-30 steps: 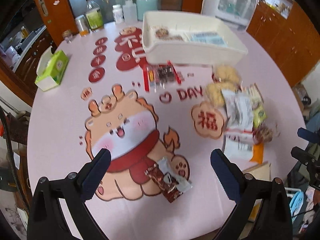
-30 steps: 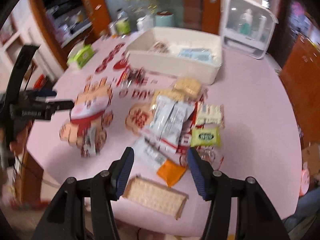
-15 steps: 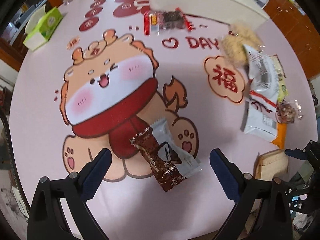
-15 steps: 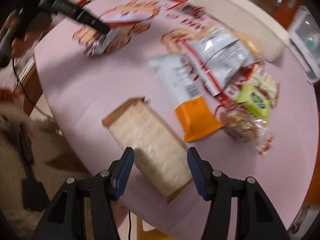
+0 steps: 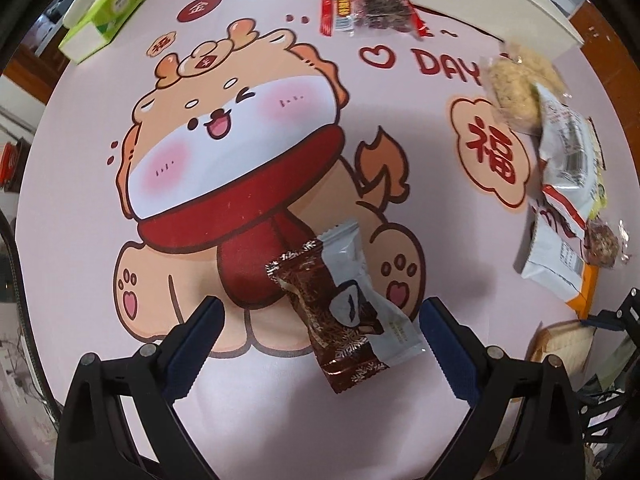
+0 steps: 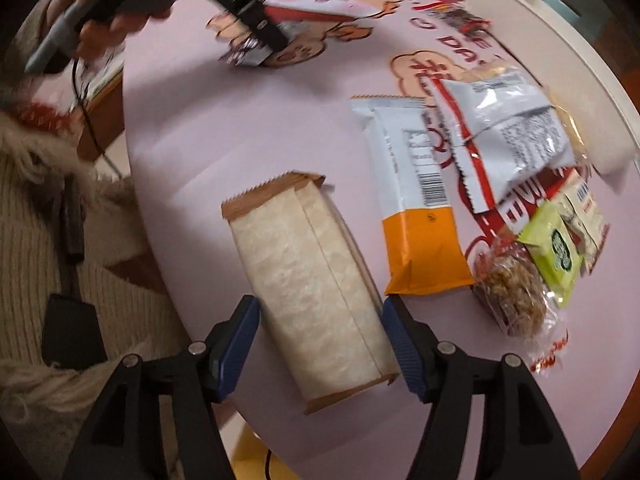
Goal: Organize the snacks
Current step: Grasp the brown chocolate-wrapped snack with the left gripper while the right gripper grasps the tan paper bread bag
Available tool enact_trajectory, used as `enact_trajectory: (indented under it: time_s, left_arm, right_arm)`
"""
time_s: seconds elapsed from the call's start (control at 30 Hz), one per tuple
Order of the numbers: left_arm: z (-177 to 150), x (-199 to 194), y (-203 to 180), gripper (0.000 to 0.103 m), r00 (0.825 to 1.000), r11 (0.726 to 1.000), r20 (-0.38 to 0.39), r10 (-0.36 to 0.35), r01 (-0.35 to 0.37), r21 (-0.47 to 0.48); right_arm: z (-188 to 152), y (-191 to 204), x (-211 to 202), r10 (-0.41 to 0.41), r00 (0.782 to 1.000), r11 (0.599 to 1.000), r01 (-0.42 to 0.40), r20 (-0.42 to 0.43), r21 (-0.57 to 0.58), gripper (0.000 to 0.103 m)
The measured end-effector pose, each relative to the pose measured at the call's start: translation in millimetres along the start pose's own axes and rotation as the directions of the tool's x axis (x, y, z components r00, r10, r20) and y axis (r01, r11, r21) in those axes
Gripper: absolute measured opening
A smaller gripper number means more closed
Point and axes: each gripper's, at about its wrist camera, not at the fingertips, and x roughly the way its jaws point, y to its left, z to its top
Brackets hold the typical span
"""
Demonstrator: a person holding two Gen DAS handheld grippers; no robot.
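My left gripper [image 5: 320, 316] points straight down, open wide, just above the pink tablecloth [image 5: 280, 400]. A brown chocolate packet [image 5: 316, 300] and a grey packet [image 5: 352, 256] half under it lie between the fingers, untouched. My right gripper [image 6: 320, 312] straddles a long white packet with brown paper ends [image 6: 304, 264] near the table's front edge. Its jaws are opening, and the pads stand beside the packet's sides without pressing. The white tray [image 5: 520, 4] stands at the far side.
Right of the paper packet lie an orange-and-white packet [image 6: 416, 216], a silver-and-red packet [image 6: 508, 128], a green packet [image 6: 556, 248] and a clear nut packet [image 6: 516, 292]. A green tissue box [image 5: 104, 16] sits far left. A person's knit sleeve [image 6: 40, 240] is at the table edge.
Both grippers have sunk toward the table. The left now hangs low over the brown and grey packets. The right has rolled, lined up astride the paper packet, and its jaws look slightly wider.
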Motion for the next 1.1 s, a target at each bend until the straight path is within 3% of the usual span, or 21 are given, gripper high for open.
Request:
enact_trajectory:
  time_s: [0.23,0.3,0.43,0.53,0.6,0.7,0.83,1.1]
  left_arm:
    - [2,10,2,0.097,1.000,0.999,-0.028,0.000,-0.001,-0.044]
    - [1,13,0,0.093,0.999,0.999,-0.038,0.003,-0.005,-0.047]
    - [4,13,0,0.086,1.000,0.999,-0.027,0.011,-0.012,-0.031]
    - [3,8,0,0.069,1.000,1.000,-0.012,0.010,-0.010,-0.022]
    - [2,2,0,0.038,1.000,1.000,0.008,0.010,-0.010,-0.015]
    - [3,-1,3,0.036,1.000,1.000,0.004,0.009,-0.009,-0.016]
    - [1,-9,3,0.034,1.000,1.000,0.025,-0.010,0.010,-0.018]
    - [9,-81,-14,0.033,0.983,0.996,0.172,-0.068,0.057,0.067]
  right_arm:
    - [7,12,6,-0.030,0.999,0.999,0.031,0.022,-0.019,0.068]
    - [13,10,6,-0.042,0.998,0.999,0.041,0.039,0.018,0.058]
    - [20,0,4,-0.012,0.997,0.990,0.000,0.080,0.140,0.058]
    - [23,-6,-6,0.039,0.988,0.973,-0.071,0.150,0.218,0.057]
    - [24,-8,-16,0.062,0.977,0.961,-0.114,0.204,0.253,0.057]
    - [28,-17,-35,0.080,0.958,0.944,-0.160,0.274,0.287,0.057]
    - [37,-18,-58,0.056,0.943,0.938,-0.162,0.327,0.307,0.057]
    - [54,-37,-89,-0.044,0.918,0.915,-0.121,0.394,0.384,0.057]
